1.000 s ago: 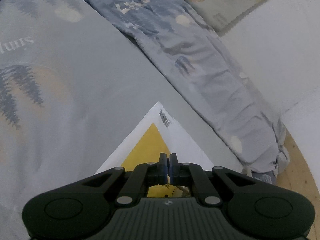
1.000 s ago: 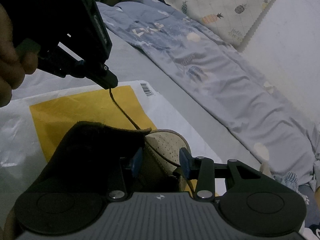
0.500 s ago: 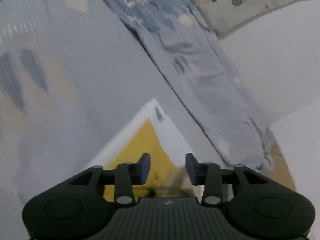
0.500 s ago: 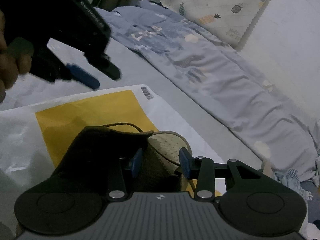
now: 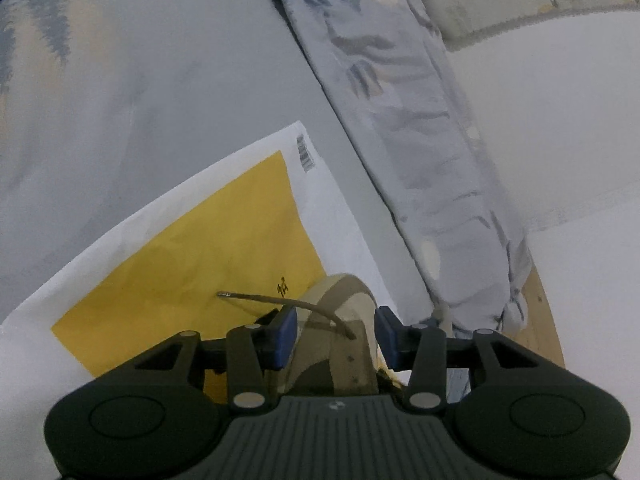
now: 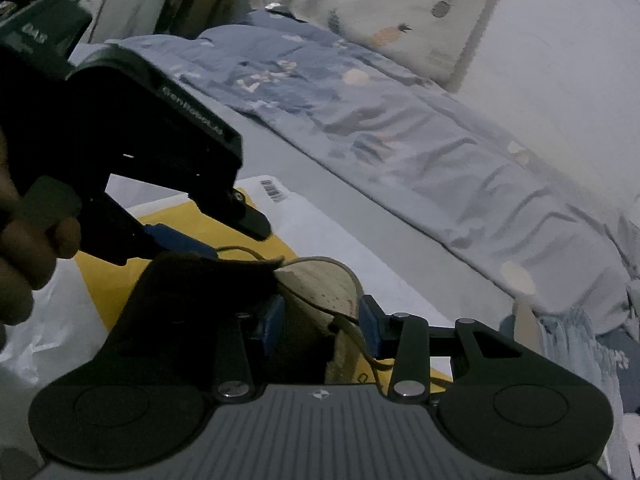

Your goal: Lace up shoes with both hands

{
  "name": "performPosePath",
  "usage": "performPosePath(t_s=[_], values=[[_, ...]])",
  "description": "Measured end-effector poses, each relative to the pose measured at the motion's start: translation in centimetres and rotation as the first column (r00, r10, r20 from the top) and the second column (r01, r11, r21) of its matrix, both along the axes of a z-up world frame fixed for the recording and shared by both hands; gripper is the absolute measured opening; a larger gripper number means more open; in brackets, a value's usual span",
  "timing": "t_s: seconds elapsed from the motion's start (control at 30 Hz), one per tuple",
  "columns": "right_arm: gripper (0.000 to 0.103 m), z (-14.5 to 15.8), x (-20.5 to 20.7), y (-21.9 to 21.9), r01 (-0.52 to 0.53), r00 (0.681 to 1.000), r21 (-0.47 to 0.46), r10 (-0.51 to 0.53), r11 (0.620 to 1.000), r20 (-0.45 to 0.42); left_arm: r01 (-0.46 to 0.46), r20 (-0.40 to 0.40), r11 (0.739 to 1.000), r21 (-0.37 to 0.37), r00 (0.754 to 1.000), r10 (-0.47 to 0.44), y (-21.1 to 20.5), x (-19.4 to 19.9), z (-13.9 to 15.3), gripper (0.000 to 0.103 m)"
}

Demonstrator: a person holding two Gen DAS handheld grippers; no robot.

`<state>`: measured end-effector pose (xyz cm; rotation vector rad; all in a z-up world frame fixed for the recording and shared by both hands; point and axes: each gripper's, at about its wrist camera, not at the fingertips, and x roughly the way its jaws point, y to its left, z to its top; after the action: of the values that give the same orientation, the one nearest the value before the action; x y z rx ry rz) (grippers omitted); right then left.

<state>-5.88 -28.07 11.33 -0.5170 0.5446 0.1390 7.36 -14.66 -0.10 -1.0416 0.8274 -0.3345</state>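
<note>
One shoe (image 5: 344, 332) is lying on a white-and-yellow mailer bag (image 5: 208, 248) spread over a grey sheet (image 5: 168, 80). The shoe is showing a beige perforated toe (image 6: 320, 284), tan overlay panels and a dark tongue (image 6: 192, 292). One thin tan lace (image 5: 288, 302) is running out of an eyelet and arcing left over the yellow panel, its tipped end hanging free and touching neither pad.

You are holding the left gripper (image 5: 336, 336) with its blue pads standing apart, one on each side of the shoe's front; nothing is being pinched there. In the right wrist view this same gripper (image 6: 224, 236) is hovering just above the tongue, jaws parted, gripped by your hand (image 6: 24, 240) at the left edge.

You are keeping the right gripper (image 6: 320, 330) partly open around the shoe's upper; whether its pads are pressing on the material cannot be told.

A rumpled blue printed quilt (image 6: 400, 132) is lying beyond the bag, and a pineapple-print cloth (image 6: 384, 12) is hanging behind it. No container is holding anything. Count: one shoe, one lace, two grippers.
</note>
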Motion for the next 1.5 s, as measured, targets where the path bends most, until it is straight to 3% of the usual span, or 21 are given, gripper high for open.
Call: performPosePath(t_s=[0.3, 0.43, 0.53, 0.63, 1.1, 1.5], values=[[0.042, 0.6, -0.9, -2.0, 0.119, 0.993, 0.085, -0.120, 0.989, 0.011, -0.036, -0.028, 0.999, -0.002, 0.999, 0.036, -1.1, 0.0, -0.5, 0.038], [0.041, 0.9, -1.5, -2.0, 0.114, 0.993, 0.105, -0.115, 0.988, 0.003, -0.048, -0.018, 0.999, 0.006, 0.999, 0.048, -1.2, 0.0, -0.5, 0.018], [0.011, 0.7, -2.0, -1.8, 0.071, 0.997, 0.100, -0.069, 0.992, -0.023, -0.040, 0.002, 0.999, 0.001, 0.999, 0.040, -1.4, 0.1, -0.5, 0.010], [0.010, 0.3, -2.2, -1.6, 0.070, 0.998, 0.079, -0.069, 0.994, -0.017, -0.039, 0.020, 0.999, 0.011, 0.999, 0.038, -1.5, 0.3, -0.3, 0.001], [0.006, 0.1, -2.1, -1.7, 0.101, 0.995, 0.084, -0.101, 0.991, -0.011, -0.174, 0.077, 0.983, 0.063, 0.983, 0.169, 1.8, 0.3, 1.6, 0.000], [0.005, 0.3, -2.0, -1.7, 0.113, 0.994, 0.094, -0.112, 0.989, -0.018, -0.382, 0.126, 0.916, 0.123, 0.921, 0.368, 8.3, -0.6, 3.6, 0.000]])
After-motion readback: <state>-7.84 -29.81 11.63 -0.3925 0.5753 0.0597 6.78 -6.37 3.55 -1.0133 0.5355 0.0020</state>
